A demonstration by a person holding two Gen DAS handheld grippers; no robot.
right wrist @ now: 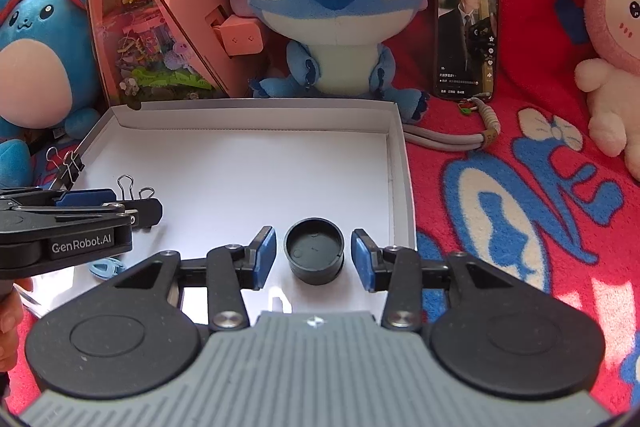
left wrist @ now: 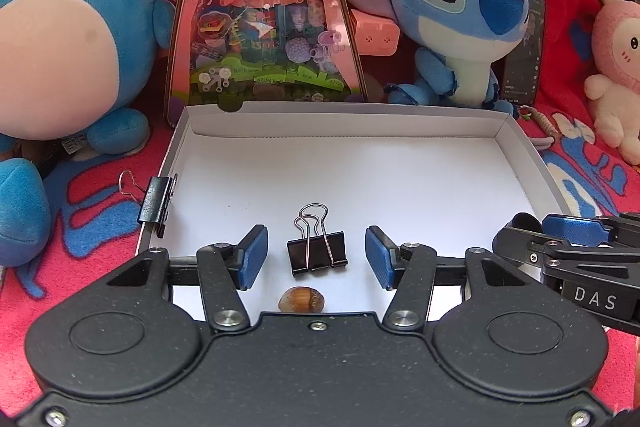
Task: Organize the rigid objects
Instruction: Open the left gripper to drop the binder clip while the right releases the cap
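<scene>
While both tools gape (empty), left tool [left wrist: 316,257] flanks binder clip [left wrist: 317,253], right tool [right wrist: 314,257] flanks cap [right wrist: 314,251], hazelnut [left wrist: 301,299] near.

left wrist: low, close, faces plush row | right wrist: same | shared: white box [left wrist: 520,147]

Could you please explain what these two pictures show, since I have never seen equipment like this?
A person holds a hand-held tool in each hand, each with a camera looking along its tongs. The left camera shows the left tongs open around a black binder clip, a hazelnut nearer the camera. The right camera shows the right tongs open around a black round cap. Nothing is gripped. These things lie in a shallow white box on a red blanket, with a second binder clip on its left wall.
</scene>
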